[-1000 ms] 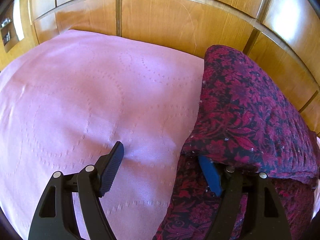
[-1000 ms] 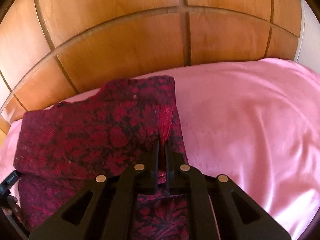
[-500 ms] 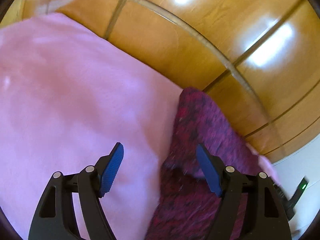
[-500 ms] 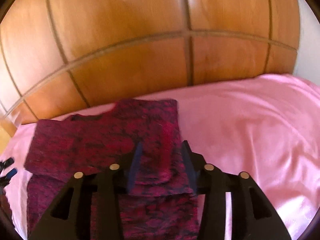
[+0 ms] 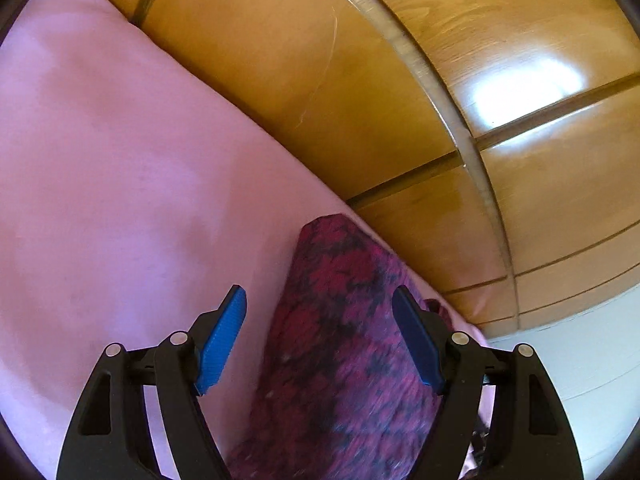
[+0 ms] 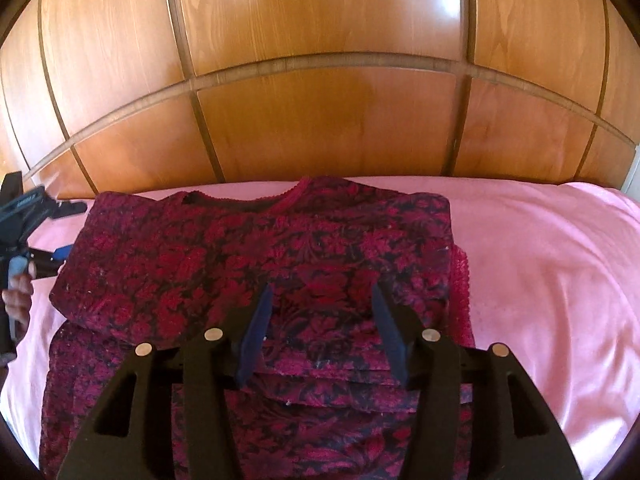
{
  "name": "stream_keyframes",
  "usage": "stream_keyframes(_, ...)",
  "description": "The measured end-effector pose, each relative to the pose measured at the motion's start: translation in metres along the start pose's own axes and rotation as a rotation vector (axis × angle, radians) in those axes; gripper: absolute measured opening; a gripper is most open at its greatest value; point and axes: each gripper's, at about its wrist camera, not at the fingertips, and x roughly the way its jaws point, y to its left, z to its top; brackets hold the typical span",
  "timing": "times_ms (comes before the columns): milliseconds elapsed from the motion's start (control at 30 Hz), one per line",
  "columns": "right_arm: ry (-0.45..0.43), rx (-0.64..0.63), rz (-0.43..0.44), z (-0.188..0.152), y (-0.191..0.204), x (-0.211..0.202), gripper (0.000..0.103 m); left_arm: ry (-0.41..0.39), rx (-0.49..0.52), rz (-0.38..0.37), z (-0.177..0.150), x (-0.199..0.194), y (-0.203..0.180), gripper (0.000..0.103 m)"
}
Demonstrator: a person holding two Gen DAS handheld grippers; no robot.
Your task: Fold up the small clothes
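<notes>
- On the left of the garment (image 6: 256, 264), my left gripper (image 5: 320, 340) has swung off toward its side edge; a second ago one pad was tucked under the fabric there. Its jaws stand about half apart and are closing, with cloth in the gap, but the blue pads (image 5: 224, 332) press on nothing, so I hold nothing on this side.
- The garment itself, a dark red floral top, lies on the pink bedsheet (image 6: 540, 264), just in front of the wooden headboard (image 6: 320, 120). A second ago my right pads pinched a raised fold near its right edge; that fold now lies flat on the body, so I judge this side fold done and released.
- Its neckline (image 6: 240, 200) points toward the headboard and the hem toward me, so the long axis runs from headboard to me. Layers are stacked at the near edge.
- Over the garment's near middle, my right gripper (image 6: 320, 324) hovers with jaws partly apart and opening, empty, fabric below them but not pinched.
- Right of the garment, only bare sheet.
</notes>
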Motion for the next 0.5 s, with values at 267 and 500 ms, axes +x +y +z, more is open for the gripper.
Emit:
stream_keyframes(267, -0.007, -0.037, -0.020, -0.010, 0.004, 0.005, 0.054, -0.092, 0.229, 0.159, -0.024, -0.004, -0.031, 0.016)
stream_keyframes(500, -0.016, -0.103, -0.056, -0.022, 0.020, 0.018, 0.055, -0.092, 0.320, 0.412, -0.035, 0.032, -0.036, 0.029)
